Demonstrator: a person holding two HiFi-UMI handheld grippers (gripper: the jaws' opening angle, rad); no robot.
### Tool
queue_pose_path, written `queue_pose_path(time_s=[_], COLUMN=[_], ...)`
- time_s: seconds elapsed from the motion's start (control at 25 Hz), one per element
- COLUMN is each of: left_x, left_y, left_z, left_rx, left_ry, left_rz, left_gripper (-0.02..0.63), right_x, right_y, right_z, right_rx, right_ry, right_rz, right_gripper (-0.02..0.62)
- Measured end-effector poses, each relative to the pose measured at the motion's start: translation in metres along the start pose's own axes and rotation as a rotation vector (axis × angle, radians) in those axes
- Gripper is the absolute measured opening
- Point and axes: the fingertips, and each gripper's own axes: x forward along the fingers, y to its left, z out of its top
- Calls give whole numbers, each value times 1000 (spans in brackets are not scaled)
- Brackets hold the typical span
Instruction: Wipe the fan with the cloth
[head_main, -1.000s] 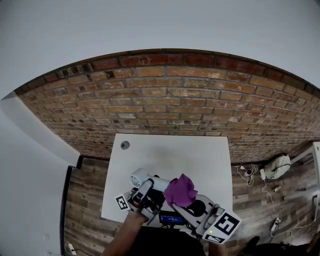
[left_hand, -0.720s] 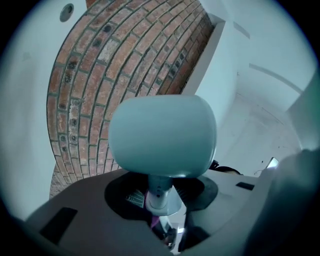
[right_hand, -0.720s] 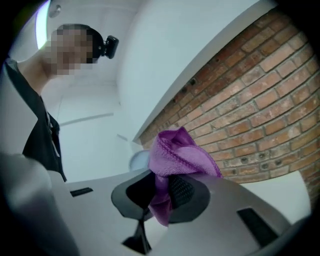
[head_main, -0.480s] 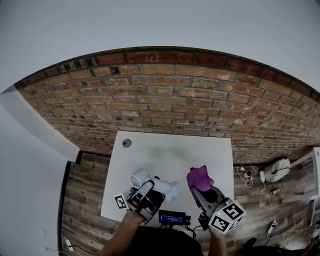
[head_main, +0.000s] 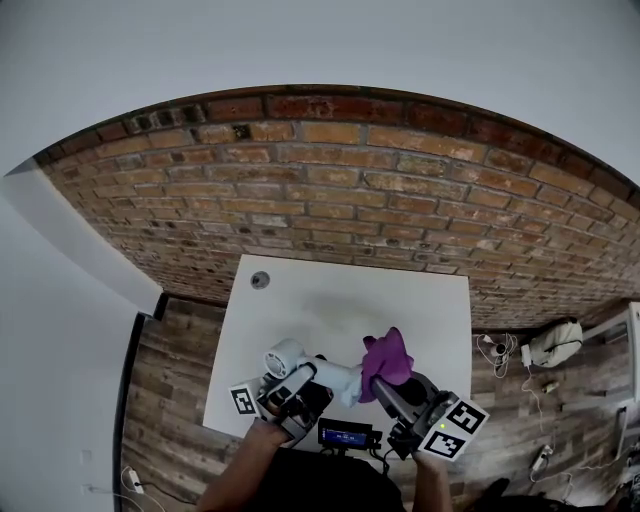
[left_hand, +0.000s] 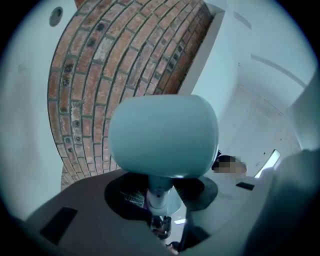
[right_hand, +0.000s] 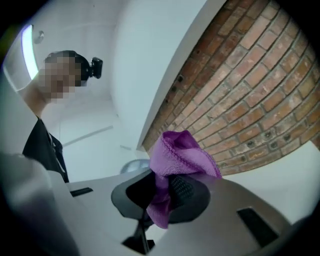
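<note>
A small white fan (head_main: 318, 372) is held over the front of the white table (head_main: 330, 300), its round head (head_main: 283, 357) pointing left. My left gripper (head_main: 298, 388) is shut on the fan. In the left gripper view the fan's pale rounded body (left_hand: 163, 135) fills the middle and its stem (left_hand: 160, 189) runs down between the jaws. My right gripper (head_main: 390, 388) is shut on a purple cloth (head_main: 385, 360), which bunches above the jaws (right_hand: 181, 159). The cloth sits against the fan's right end. A grey curve of the fan (right_hand: 134, 166) shows behind the cloth.
A brick wall (head_main: 330, 200) stands behind the table. A round grommet (head_main: 260, 280) is near the table's far left corner. A small device with a blue display (head_main: 345, 436) sits at the front edge. Cables and a white bag (head_main: 555, 343) lie on the wooden floor at right.
The right gripper swung the cloth off the fan to the right, then came back left and lower against the fan's right end. The left gripper and fan barely moved.
</note>
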Motion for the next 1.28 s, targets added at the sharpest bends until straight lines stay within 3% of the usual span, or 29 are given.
queue_pose_path(time_s=[0.12,0.2,0.32,0.4,0.48,0.56,0.8,0.96,1.04,1.28], left_x=[0,-2,-19,-33,-43,-46,-59,-70,-72,-70], left_y=[-2,13,66,108,146,177,257,287,293,296], left_z=[1,4,21,29,33,33,24,19,18,21], left_rx=[76,218,532,730,881,975,1132,1188,1200,1189], left_ry=[62,160,375,560,742,882,1217,1368,1400,1379], left_rz=[18,131,407,548,629,650,597,560,544,540], left_gripper=[158,158,158,158,158,158,158,158,158,164], right_x=[-6,-19,-45,-62,-75,-86,-119,-139,-144,-139], right_y=[-51,-73,-88,-93,-96,-97,-99,-98,-99,-99], right_z=[-38,-55,-65,-70,-72,-75,-86,-89,-89,-90], right_rx=[3,44,138,163,172,188,257,272,279,276], right_ry=[145,182,156,151,150,139,91,76,69,76], right_rz=[-215,-316,-392,-437,-473,-500,-583,-633,-648,-638], right_gripper=[48,48,48,48,48,48,48,48,48,48])
